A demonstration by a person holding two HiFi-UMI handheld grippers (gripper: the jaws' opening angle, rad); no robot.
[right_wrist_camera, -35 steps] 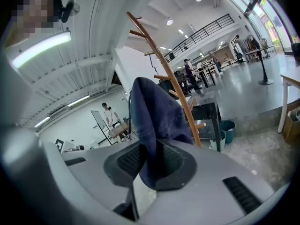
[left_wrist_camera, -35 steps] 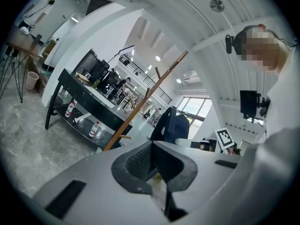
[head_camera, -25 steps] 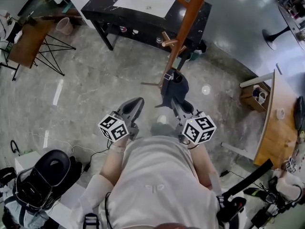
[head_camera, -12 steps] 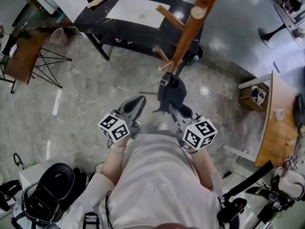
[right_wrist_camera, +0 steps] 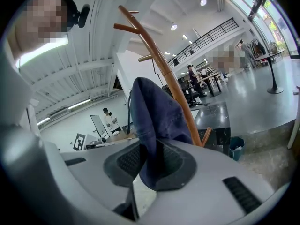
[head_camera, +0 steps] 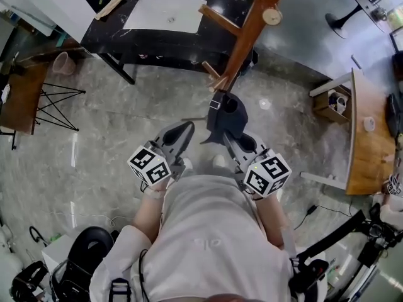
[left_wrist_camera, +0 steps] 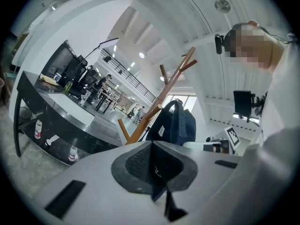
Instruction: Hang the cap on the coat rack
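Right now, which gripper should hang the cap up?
The right gripper: its jaws are shut on the cap, close to the coat rack. The left gripper is shut on nothing, off to the side.

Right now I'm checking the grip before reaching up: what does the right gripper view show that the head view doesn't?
Only the right gripper view: the dark blue cap pinched in the shut right tongs, and the coat rack with its topmost pegs. Only the head view: the left tongs, clear of the cap, and the black table behind the rack. Both: the cap close to the rack's wooden pole.
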